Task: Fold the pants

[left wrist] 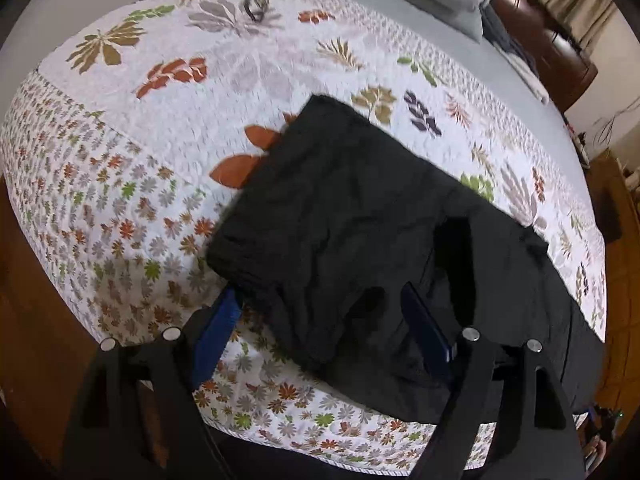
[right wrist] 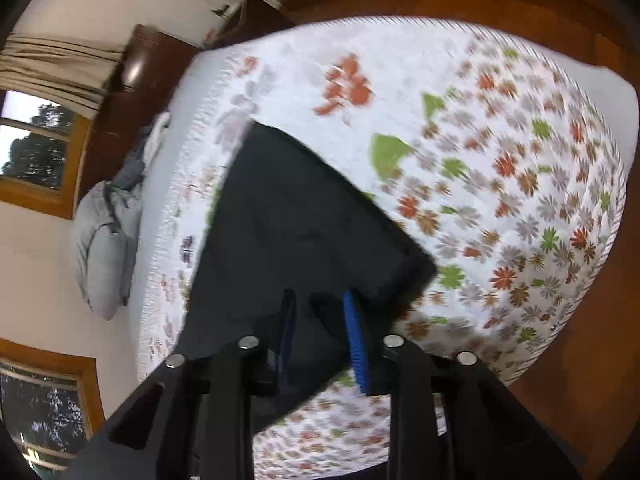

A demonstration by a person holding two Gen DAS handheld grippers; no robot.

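The black pants [left wrist: 352,220] lie folded on the floral quilt near the bed's front edge, one end running off to the right. My left gripper [left wrist: 320,304] is open above their near corner, its blue fingers [left wrist: 224,316] straddling the cloth without pinching it. In the right wrist view the pants [right wrist: 288,216] fill the middle, blurred by motion. My right gripper [right wrist: 320,304] hovers at their near corner with a gap between its blue pads [right wrist: 356,340]; dark cloth shows in the gap.
The floral quilt [left wrist: 168,128] covers the bed. A small dark object [left wrist: 254,4] lies at its far side. Grey pillows [right wrist: 104,240] and clothes [right wrist: 140,156] sit at the head. Wooden floor [right wrist: 580,360] surrounds the bed; a dark wooden headboard [left wrist: 536,32] stands behind.
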